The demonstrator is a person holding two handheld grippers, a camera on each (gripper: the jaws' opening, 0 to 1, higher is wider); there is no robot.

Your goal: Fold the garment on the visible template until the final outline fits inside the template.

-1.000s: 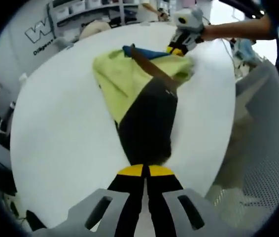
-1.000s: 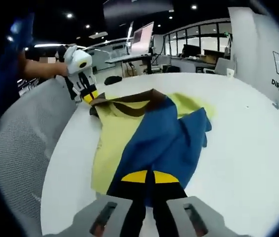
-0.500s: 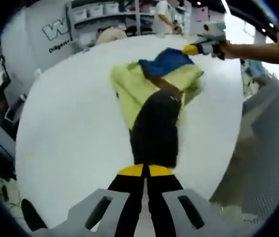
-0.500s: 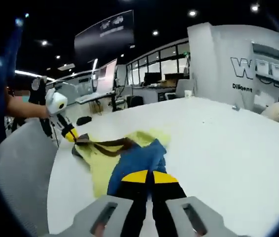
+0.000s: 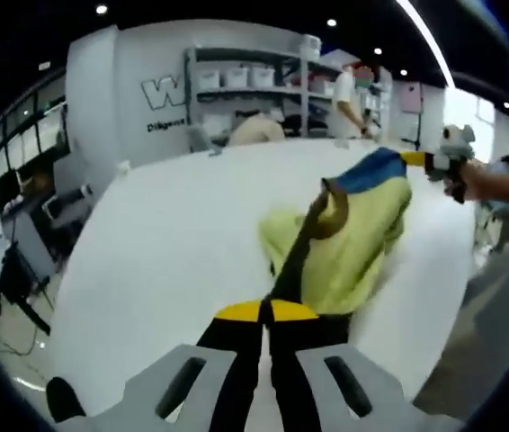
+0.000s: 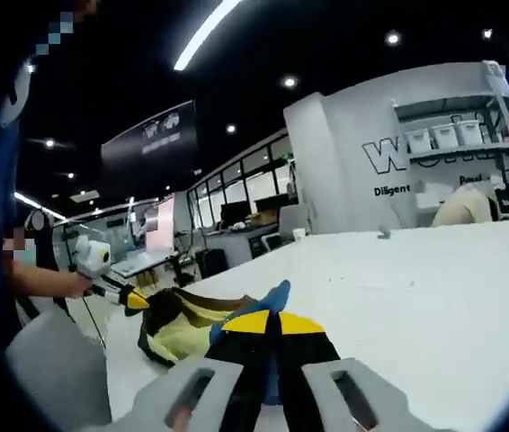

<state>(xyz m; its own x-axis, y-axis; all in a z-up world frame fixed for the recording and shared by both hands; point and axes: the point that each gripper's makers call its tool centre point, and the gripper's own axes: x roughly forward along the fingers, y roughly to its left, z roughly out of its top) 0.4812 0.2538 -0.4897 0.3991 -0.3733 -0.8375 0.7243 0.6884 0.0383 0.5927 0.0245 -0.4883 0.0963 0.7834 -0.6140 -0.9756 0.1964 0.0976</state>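
The garment [image 5: 353, 243] is yellow-green with a brown band, a blue part and a black part. It hangs stretched between the two grippers, over the white round table [image 5: 174, 234]. My left gripper [image 5: 264, 311] is shut on its black end. My right gripper [image 5: 414, 159], held by a hand at the far right, grips the blue end. In the right gripper view, my right gripper [image 6: 268, 322] is shut on the blue cloth [image 6: 277, 292]. There my left gripper [image 6: 136, 300] pinches the dark edge of the garment [image 6: 191, 328] at the left, beside the table [image 6: 434, 288].
Shelves with white bins [image 5: 254, 76] stand behind the table, and a person [image 5: 344, 90] is beside them. A beige chair back [image 5: 254, 130] sits at the table's far edge. A grey mesh chair [image 6: 48, 369] is close on the near side.
Both grippers have risen and the views have tilted up towards the room. The garment, lying flat on the table a second ago, now hangs bunched between the two grippers.
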